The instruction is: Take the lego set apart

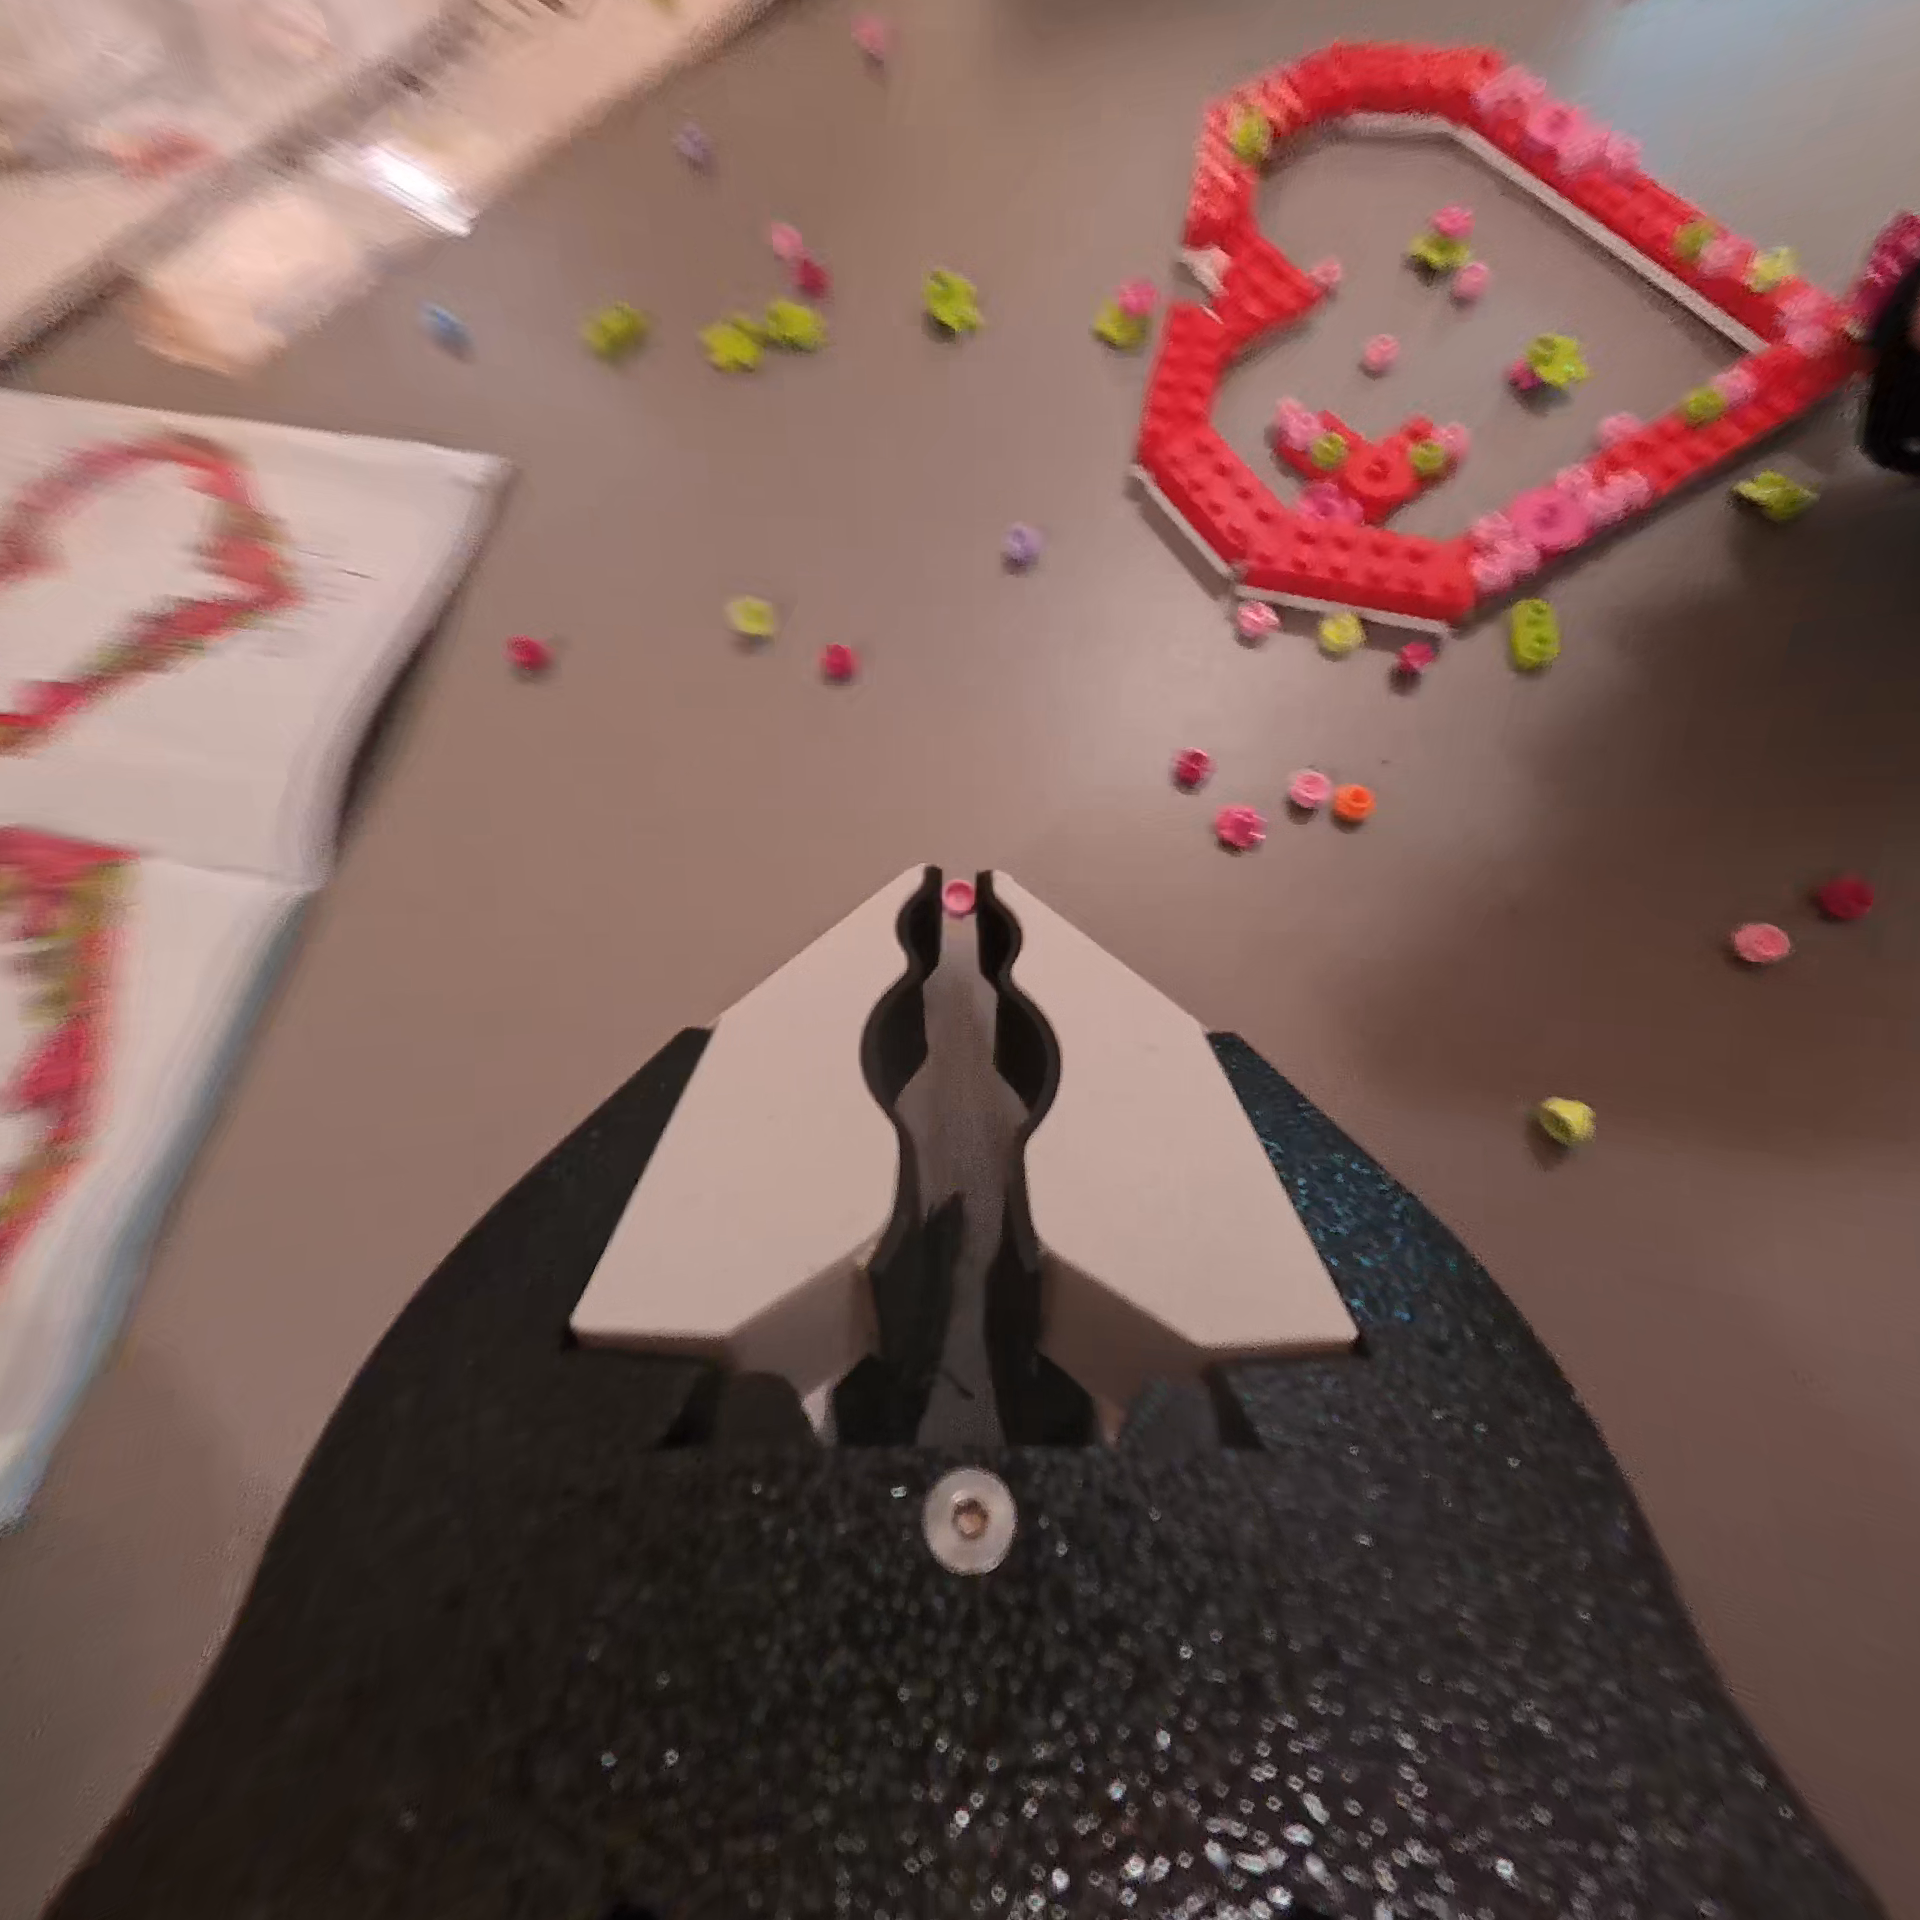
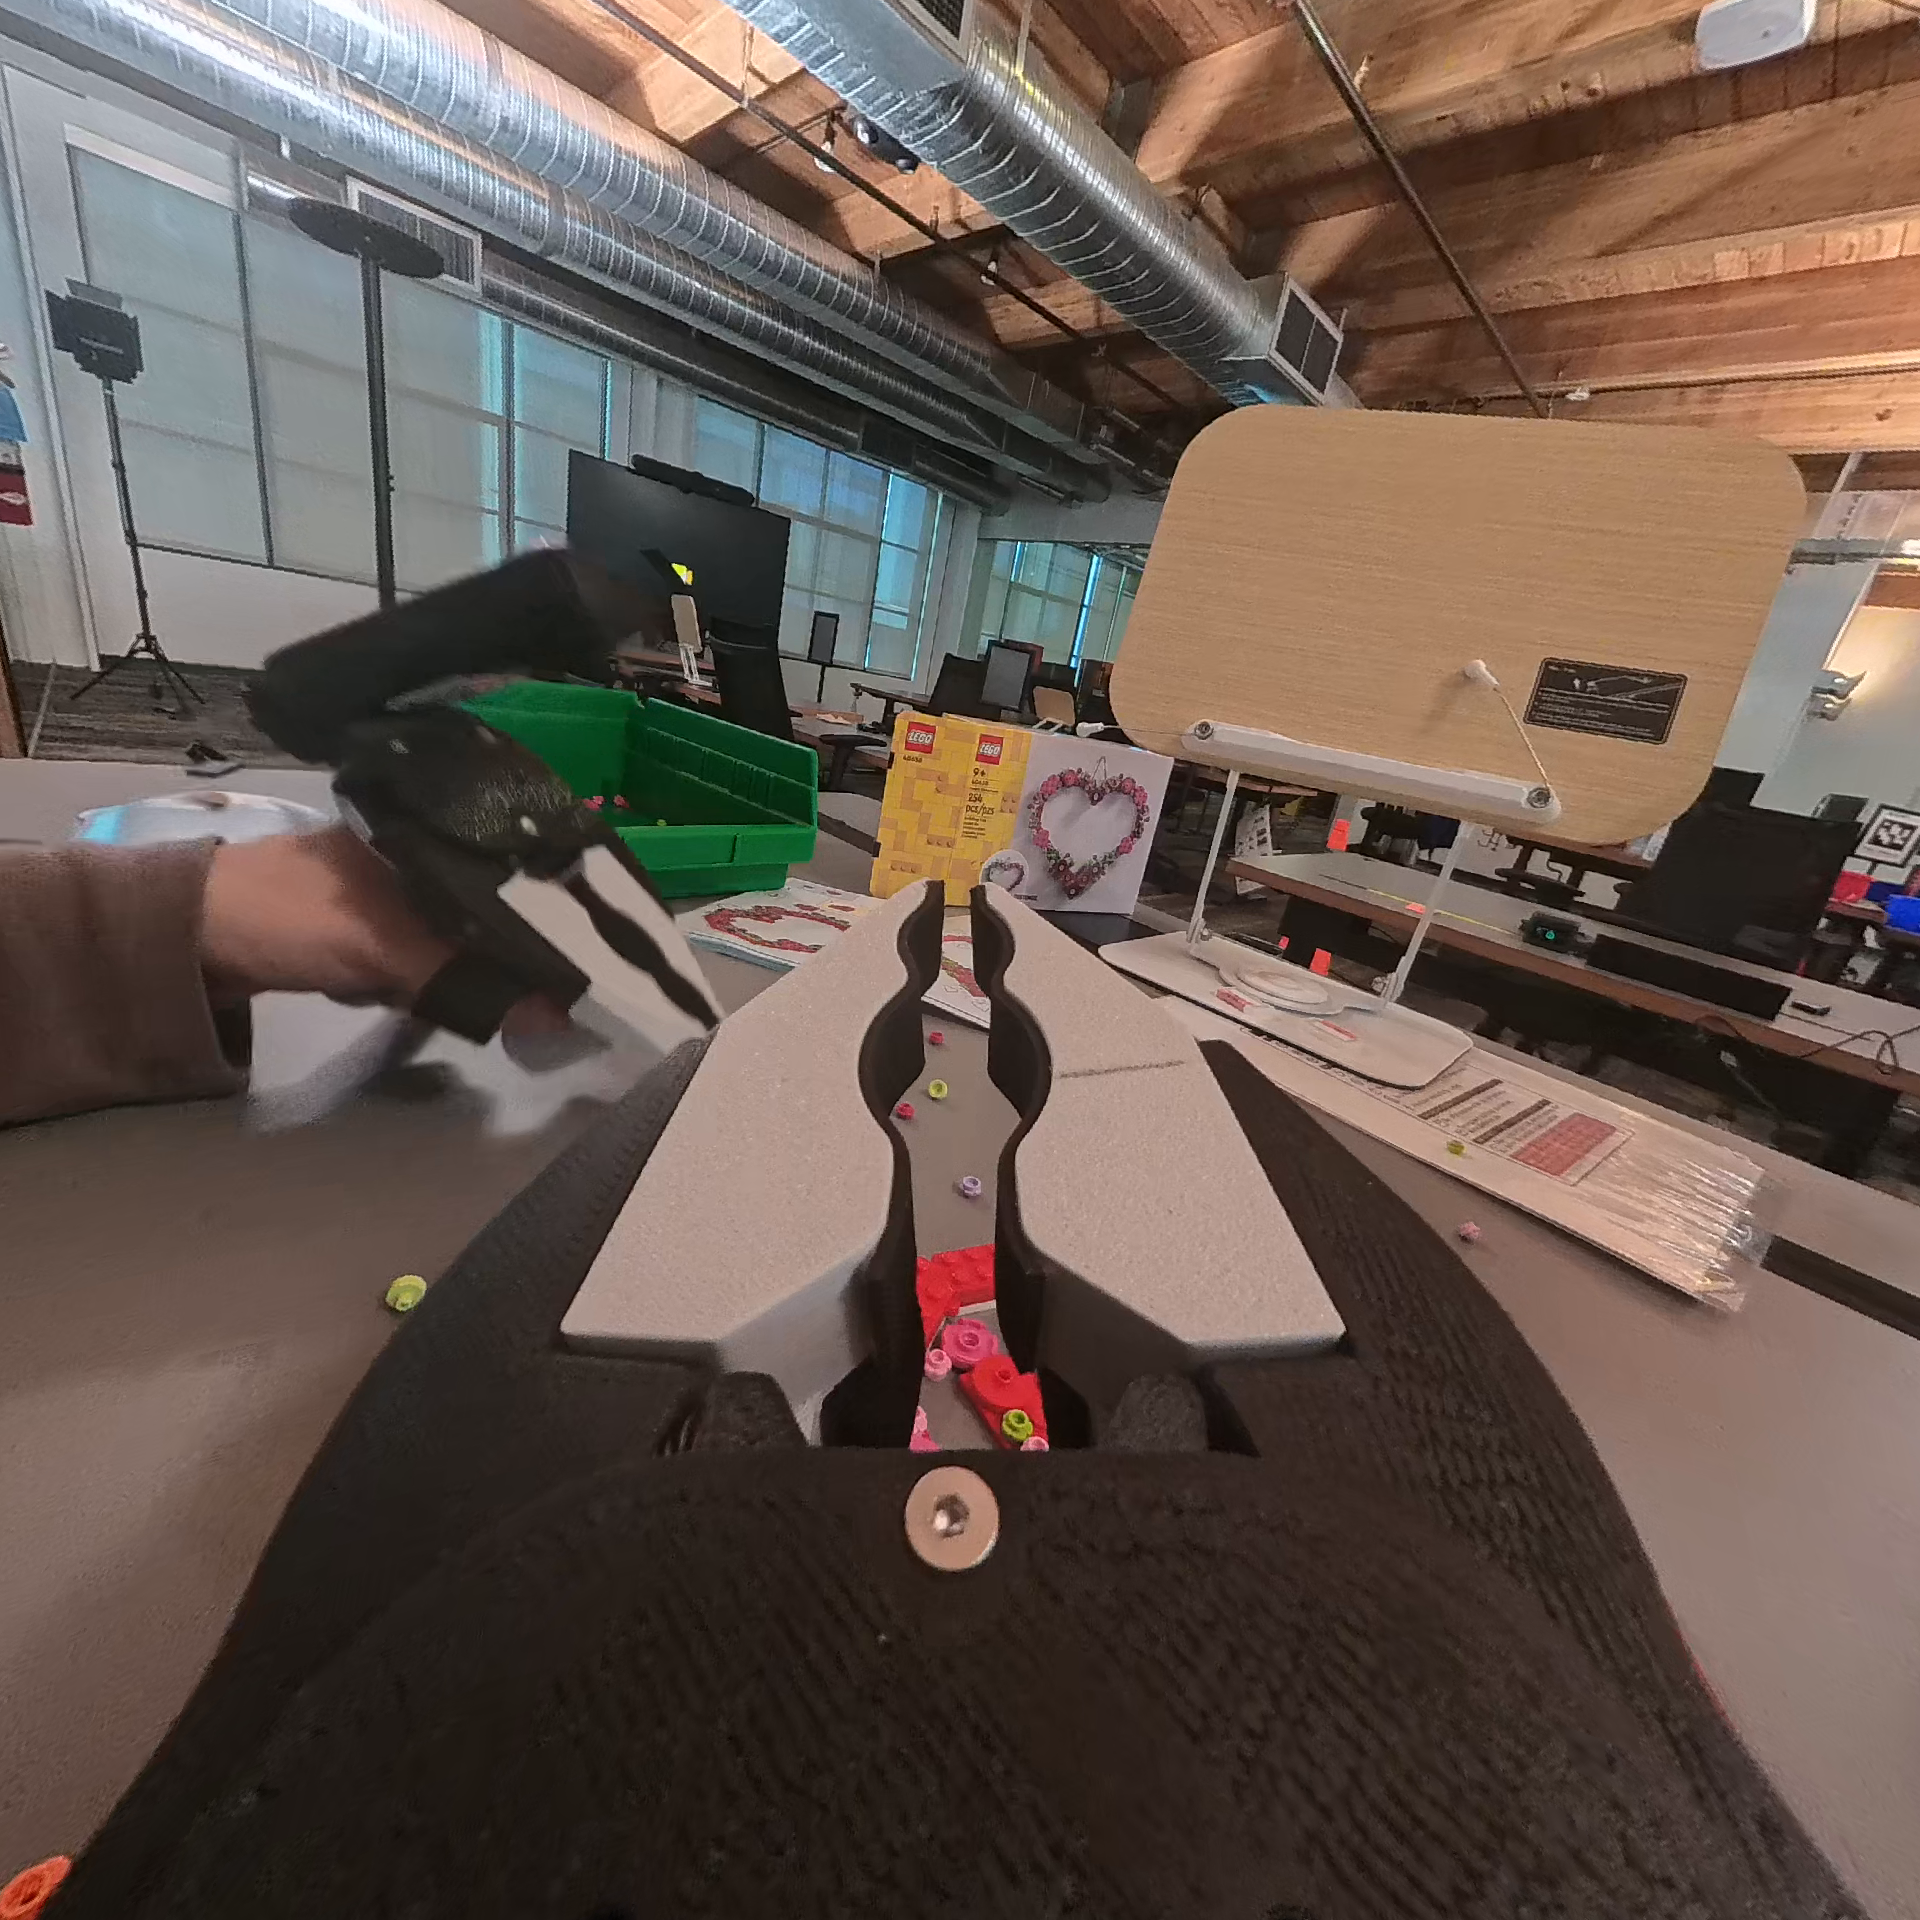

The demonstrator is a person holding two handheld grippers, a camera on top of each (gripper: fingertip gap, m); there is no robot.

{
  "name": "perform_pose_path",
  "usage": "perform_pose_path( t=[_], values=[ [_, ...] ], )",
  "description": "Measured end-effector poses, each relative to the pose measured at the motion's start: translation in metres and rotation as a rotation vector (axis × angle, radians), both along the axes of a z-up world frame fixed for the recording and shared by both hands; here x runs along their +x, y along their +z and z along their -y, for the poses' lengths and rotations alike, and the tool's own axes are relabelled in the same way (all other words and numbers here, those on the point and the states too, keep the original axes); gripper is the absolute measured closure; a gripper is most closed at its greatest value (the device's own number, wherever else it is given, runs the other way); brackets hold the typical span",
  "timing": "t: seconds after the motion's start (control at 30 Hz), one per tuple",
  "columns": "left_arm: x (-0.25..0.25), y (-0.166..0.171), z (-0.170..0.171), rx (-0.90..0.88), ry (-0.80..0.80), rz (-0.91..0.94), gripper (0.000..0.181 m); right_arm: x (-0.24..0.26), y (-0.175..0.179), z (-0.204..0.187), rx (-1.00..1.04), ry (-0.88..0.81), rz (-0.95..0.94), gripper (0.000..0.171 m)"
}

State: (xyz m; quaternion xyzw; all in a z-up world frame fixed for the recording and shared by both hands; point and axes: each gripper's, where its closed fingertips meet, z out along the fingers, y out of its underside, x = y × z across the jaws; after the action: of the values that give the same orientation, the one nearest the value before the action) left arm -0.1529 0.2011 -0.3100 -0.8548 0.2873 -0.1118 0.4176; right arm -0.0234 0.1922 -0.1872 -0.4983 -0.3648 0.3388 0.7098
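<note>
The red heart-shaped lego frame (image 1: pixel 1226 457) lies flat on the grey table at the upper right of the left wrist view, with pink and lime flower pieces (image 1: pixel 1548 514) stuck on its rim. My left gripper (image 1: pixel 958 883) is above the table in front of the heart and is shut on a small pink round stud (image 1: pixel 958 896) at its tips. My right gripper (image 2: pixel 958 894) is shut with nothing between its tips; part of the heart (image 2: pixel 956 1283) shows below its fingers. It also shows at the heart's right tip in the left wrist view (image 1: pixel 1893 353).
Many loose pink, lime and purple studs (image 1: pixel 790 327) are scattered over the table (image 1: pixel 727 935). An open instruction booklet (image 1: pixel 208 727) lies left. A green bin (image 2: pixel 717 790), the set's box (image 2: pixel 997 821), a wooden book stand (image 2: pixel 1455 623) and a bagged sheet (image 2: pixel 1558 1153) stand farther back.
</note>
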Motion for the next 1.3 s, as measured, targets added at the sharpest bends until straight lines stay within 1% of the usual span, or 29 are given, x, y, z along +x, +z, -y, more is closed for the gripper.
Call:
perform_pose_path(
  t=[0.03,0.07,0.13,0.2,0.23,0.3,0.33,0.37,0.4,0.5,0.57,0.67,0.7,0.77,0.8,0.83,0.93,1.0,1.03,1.07,1.1,1.17,1.23,1.3],
  values=[
    [-0.015,0.017,-0.005,0.063,0.065,-0.015,0.178,0.000,0.000,0.000,-0.001,-0.001,-0.001,0.168],
    [-0.039,0.038,-0.011,0.132,0.159,-0.030,0.178,0.000,0.000,-0.001,-0.003,-0.001,-0.003,0.168],
    [-0.100,0.084,-0.016,0.255,0.370,-0.088,0.178,0.001,0.000,-0.001,-0.004,-0.002,-0.006,0.168],
    [-0.168,0.121,-0.012,0.308,0.544,-0.209,0.178,0.000,0.000,-0.001,-0.004,0.000,-0.006,0.168],
    [-0.200,0.131,-0.008,0.288,0.622,-0.263,0.178,0.000,0.001,0.000,-0.003,0.001,-0.005,0.168],
    [-0.251,0.131,0.001,0.166,0.727,-0.299,0.175,-0.001,0.001,0.000,0.000,0.004,-0.005,0.168],
    [-0.272,0.128,0.005,0.100,0.789,-0.295,0.152,-0.002,0.001,0.001,0.000,0.004,-0.004,0.168],
    [-0.289,0.123,0.009,0.039,0.845,-0.287,0.124,-0.002,0.001,0.001,0.001,0.004,-0.003,0.168],
    [-0.298,0.118,0.012,-0.019,0.866,-0.275,0.110,-0.002,0.000,0.001,0.001,0.004,-0.002,0.168],
    [-0.304,0.108,0.017,-0.099,0.867,-0.304,0.101,-0.003,0.000,0.000,0.001,0.002,-0.001,0.168],
    [-0.291,0.106,0.014,-0.092,0.827,-0.342,0.093,-0.003,-0.001,0.000,0.000,0.002,0.001,0.168],
    [-0.247,0.098,0.004,-0.077,0.721,-0.382,0.089,-0.003,-0.001,0.000,0.001,0.000,0.005,0.168],
    [-0.236,0.095,0.002,-0.067,0.691,-0.436,0.087,-0.003,-0.001,0.000,0.000,0.001,0.005,0.168],
    [-0.236,0.091,0.004,-0.062,0.685,-0.606,0.073,-0.003,-0.001,0.000,0.000,0.000,0.003,0.168],
    [-0.244,0.092,0.006,-0.063,0.705,-0.666,0.073,-0.002,-0.001,0.000,0.001,-0.001,0.001,0.168],
    [-0.251,0.092,0.007,-0.068,0.731,-0.672,0.076,-0.002,0.000,0.000,0.000,0.000,-0.001,0.168],
    [-0.271,0.085,0.006,-0.110,0.817,-0.506,0.082,-0.003,0.000,0.001,-0.001,0.006,-0.004,0.168],
    [-0.287,0.079,0.009,-0.147,0.868,-0.441,0.085,-0.004,0.001,0.002,0.002,0.010,-0.003,0.168],
    [-0.290,0.077,0.009,-0.155,0.869,-0.411,0.086,-0.005,0.001,0.002,0.004,0.011,-0.002,0.168],
    [-0.289,0.076,0.007,-0.155,0.857,-0.359,0.098,-0.005,0.001,0.002,0.004,0.012,-0.002,0.168],
    [-0.287,0.078,0.005,-0.146,0.848,-0.325,0.119,-0.006,0.001,0.002,0.003,0.013,-0.002,0.168],
    [-0.284,0.082,0.003,-0.129,0.795,-0.328,0.181,-0.006,0.000,0.002,0.001,0.012,-0.002,0.168],
    [-0.283,0.087,0.002,-0.112,0.789,-0.331,0.181,-0.005,0.000,0.001,-0.001,0.011,-0.004,0.168],
    [-0.277,0.092,-0.002,-0.100,0.778,-0.308,0.171,-0.005,0.001,0.001,0.000,0.009,-0.005,0.168]
  ],
)
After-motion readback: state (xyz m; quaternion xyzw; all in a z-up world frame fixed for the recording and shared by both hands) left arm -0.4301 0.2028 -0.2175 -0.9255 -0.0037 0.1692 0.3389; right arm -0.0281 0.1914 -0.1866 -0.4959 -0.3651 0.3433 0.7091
